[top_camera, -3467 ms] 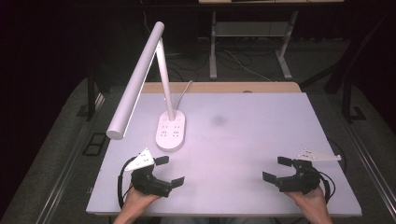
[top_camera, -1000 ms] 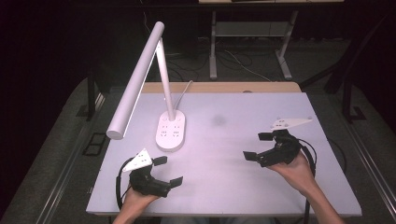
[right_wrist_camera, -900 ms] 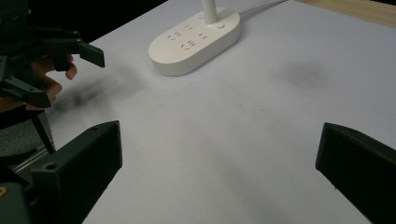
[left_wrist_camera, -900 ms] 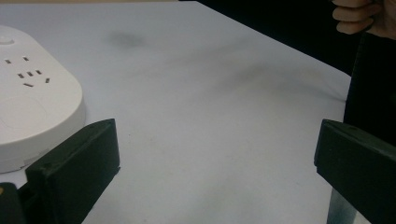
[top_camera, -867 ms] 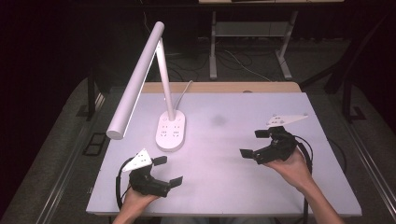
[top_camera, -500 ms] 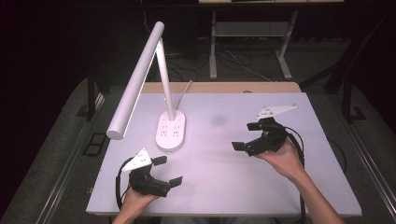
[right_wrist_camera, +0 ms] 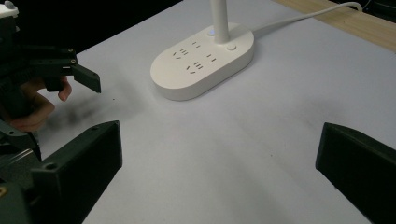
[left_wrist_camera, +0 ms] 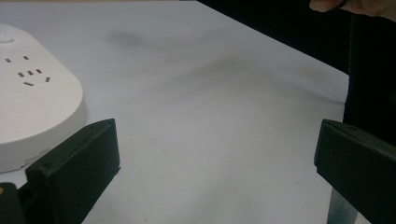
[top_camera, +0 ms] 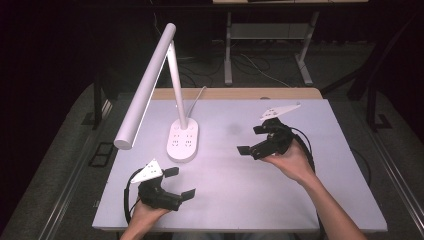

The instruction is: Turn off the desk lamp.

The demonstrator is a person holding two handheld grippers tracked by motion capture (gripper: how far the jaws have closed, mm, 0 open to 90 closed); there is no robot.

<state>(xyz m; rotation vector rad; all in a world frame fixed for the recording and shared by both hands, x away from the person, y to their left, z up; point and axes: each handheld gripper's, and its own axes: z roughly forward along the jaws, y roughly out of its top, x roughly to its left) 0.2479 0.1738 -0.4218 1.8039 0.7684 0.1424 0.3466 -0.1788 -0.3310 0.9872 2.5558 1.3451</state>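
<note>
A white desk lamp stands on the table with its oval base (top_camera: 182,141) at the left middle; the base carries socket holes and a button (right_wrist_camera: 230,47). Its long lamp head (top_camera: 146,87) slants down to the left. My left gripper (top_camera: 179,183) rests near the front edge, open, nothing between its jaws, with the base's edge (left_wrist_camera: 32,107) just off to its left. My right gripper (top_camera: 250,140) hovers over the table's right middle, open and empty, pointed toward the lamp base (right_wrist_camera: 202,59).
The lamp's white cable (top_camera: 197,96) runs back over the wooden strip (top_camera: 240,93) at the table's far edge. The white table top (top_camera: 240,175) spreads between the two grippers. Dark floor, cables and desk legs (top_camera: 228,45) lie beyond the table.
My right gripper has moved from the front right corner forward and to the left, toward the lamp base. The left gripper has stayed put.
</note>
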